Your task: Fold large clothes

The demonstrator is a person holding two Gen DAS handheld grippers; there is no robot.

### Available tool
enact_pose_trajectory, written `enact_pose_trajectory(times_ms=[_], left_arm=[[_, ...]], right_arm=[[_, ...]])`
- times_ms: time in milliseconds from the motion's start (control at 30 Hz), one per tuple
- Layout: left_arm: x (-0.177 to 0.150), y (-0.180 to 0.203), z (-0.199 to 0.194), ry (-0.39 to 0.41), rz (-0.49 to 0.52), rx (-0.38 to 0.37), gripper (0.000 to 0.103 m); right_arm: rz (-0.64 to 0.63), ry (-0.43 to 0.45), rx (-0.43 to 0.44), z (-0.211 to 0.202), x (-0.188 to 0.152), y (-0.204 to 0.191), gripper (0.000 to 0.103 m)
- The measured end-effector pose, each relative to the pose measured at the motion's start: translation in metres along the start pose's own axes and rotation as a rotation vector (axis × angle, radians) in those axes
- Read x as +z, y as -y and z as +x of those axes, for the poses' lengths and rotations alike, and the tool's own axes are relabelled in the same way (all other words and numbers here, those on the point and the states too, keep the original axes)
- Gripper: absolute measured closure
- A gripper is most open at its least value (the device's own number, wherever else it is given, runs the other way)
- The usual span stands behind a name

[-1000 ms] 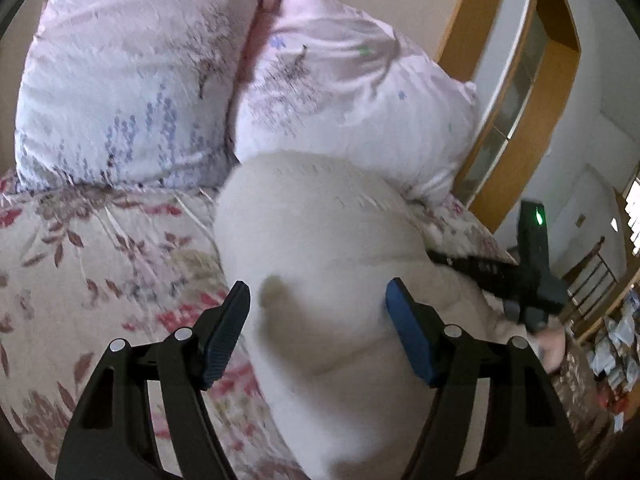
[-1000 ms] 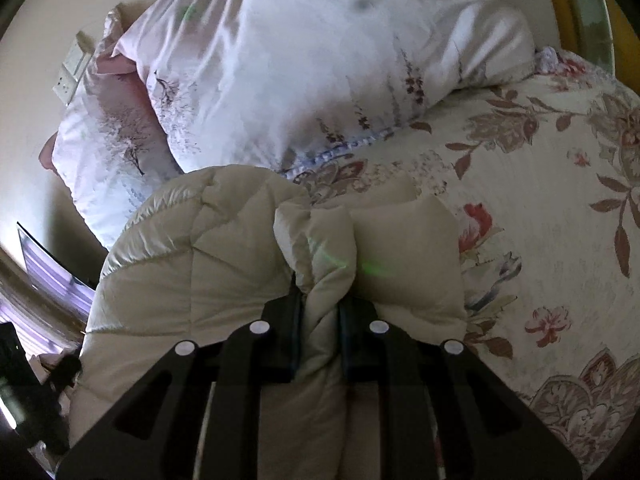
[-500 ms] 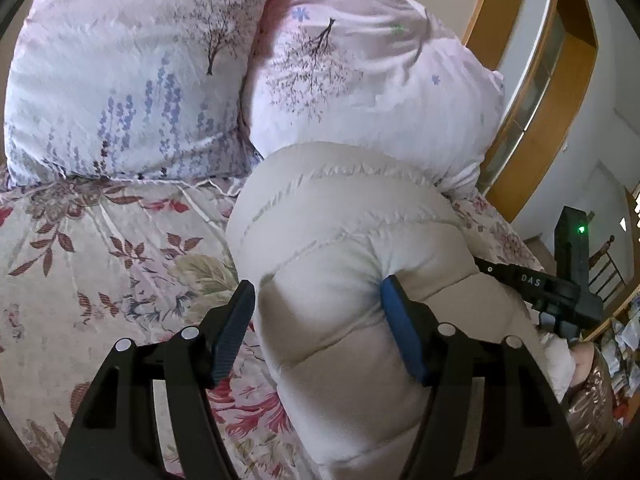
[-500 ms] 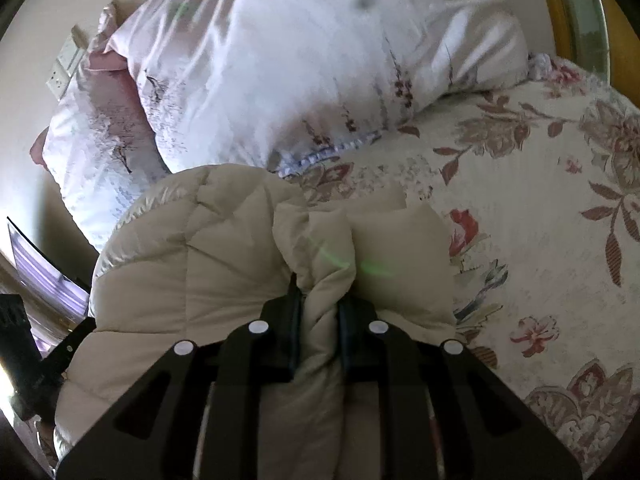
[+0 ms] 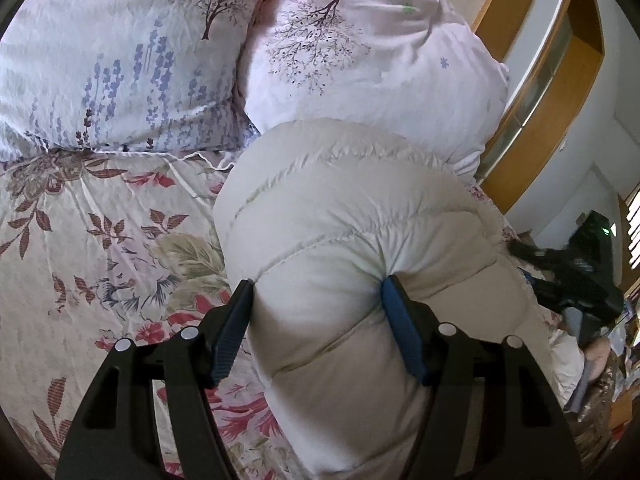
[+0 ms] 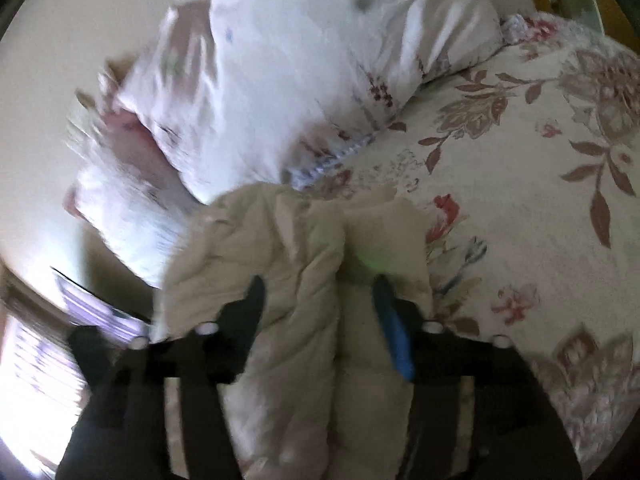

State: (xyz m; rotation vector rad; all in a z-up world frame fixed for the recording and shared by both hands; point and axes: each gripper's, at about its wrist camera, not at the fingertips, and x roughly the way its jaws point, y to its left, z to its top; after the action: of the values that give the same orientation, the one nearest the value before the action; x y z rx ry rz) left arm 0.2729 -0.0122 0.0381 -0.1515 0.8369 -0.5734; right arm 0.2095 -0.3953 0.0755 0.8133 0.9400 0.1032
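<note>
Just below the pillows (image 5: 120, 60), the folded puffer jacket (image 5: 340, 240) rests on the bed (image 5: 100, 240); the right gripper (image 6: 318, 312), clamped a moment ago, is opening off its fold while the left gripper (image 5: 316, 328) pinches its bulk.

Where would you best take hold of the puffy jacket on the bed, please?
Probably on one quilted roll of the jacket, at a stitched seam where the padding thins. Come from above and the near side: the pillows block the far side, and the whole bundle looks too thick.
</note>
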Motion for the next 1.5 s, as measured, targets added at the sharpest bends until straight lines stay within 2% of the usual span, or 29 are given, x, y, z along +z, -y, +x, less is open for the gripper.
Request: enact_pose_trajectory(times_ms=[67, 133, 167, 200, 233, 333, 400, 500, 600, 700, 767, 967, 1033, 1133, 1233, 1333, 1433, 1500], left_arm=[[0.0, 0.0, 0.0, 0.0, 0.0, 0.0, 0.036], [0.0, 0.0, 0.0, 0.0, -0.001, 0.0, 0.036], [0.0, 0.0, 0.0, -0.001, -0.003, 0.0, 0.036], [0.0, 0.0, 0.0, -0.001, -0.006, 0.001, 0.036], [-0.001, 0.0, -0.001, -0.002, -0.008, 0.001, 0.036], [-0.002, 0.001, -0.001, -0.005, -0.009, 0.004, 0.036], [-0.003, 0.003, 0.0, -0.005, -0.005, 0.008, 0.036], [-0.003, 0.008, 0.002, -0.002, 0.018, 0.014, 0.035], [-0.004, 0.013, 0.001, 0.007, 0.039, 0.035, 0.035], [-0.004, 0.015, -0.009, 0.017, 0.036, 0.045, 0.036], [-0.008, 0.019, -0.022, 0.037, 0.054, 0.057, 0.036], [-0.033, 0.047, -0.077, 0.121, 0.189, 0.027, 0.036], [-0.042, 0.059, -0.091, 0.138, 0.234, -0.015, 0.036], [-0.056, 0.079, -0.106, 0.152, 0.302, -0.073, 0.036], [-0.067, 0.095, -0.108, 0.143, 0.356, -0.1, 0.035], [-0.072, 0.1, -0.098, 0.114, 0.377, -0.081, 0.035], [-0.074, 0.096, -0.082, 0.071, 0.353, -0.063, 0.035], [-0.076, 0.092, -0.075, 0.055, 0.342, -0.055, 0.035]], right_arm=[[0.0, -0.018, 0.041, -0.009, -0.003, -0.002, 0.035], [-0.028, -0.049, 0.039, -0.01, -0.009, -0.007, 0.035], [-0.052, -0.075, 0.027, -0.007, -0.014, -0.011, 0.043], [-0.082, -0.098, 0.0, -0.002, -0.019, -0.015, 0.057], [-0.096, -0.103, -0.003, 0.0, -0.022, -0.017, 0.079], [-0.099, -0.048, -0.009, -0.007, -0.026, -0.018, 0.089], [-0.091, -0.013, -0.046, -0.012, -0.028, -0.014, 0.09], [-0.087, -0.04, -0.116, -0.002, -0.037, -0.004, 0.09], [-0.078, -0.047, -0.132, 0.007, -0.041, 0.002, 0.089], [-0.091, -0.046, -0.16, 0.006, -0.04, -0.002, 0.078], [-0.128, -0.005, -0.193, -0.01, -0.042, -0.008, 0.068], [-0.262, 0.179, -0.133, -0.079, -0.064, -0.035, 0.068], [-0.329, 0.197, -0.108, -0.093, -0.075, -0.047, 0.068], [-0.441, 0.171, -0.08, -0.101, -0.096, -0.066, 0.068], [-0.531, 0.14, -0.102, -0.094, -0.112, -0.077, 0.07], [-0.554, 0.103, -0.152, -0.081, -0.123, -0.074, 0.072], [-0.529, 0.035, -0.229, -0.061, -0.128, -0.056, 0.08], [-0.5, 0.003, -0.241, -0.054, -0.131, -0.042, 0.083]])
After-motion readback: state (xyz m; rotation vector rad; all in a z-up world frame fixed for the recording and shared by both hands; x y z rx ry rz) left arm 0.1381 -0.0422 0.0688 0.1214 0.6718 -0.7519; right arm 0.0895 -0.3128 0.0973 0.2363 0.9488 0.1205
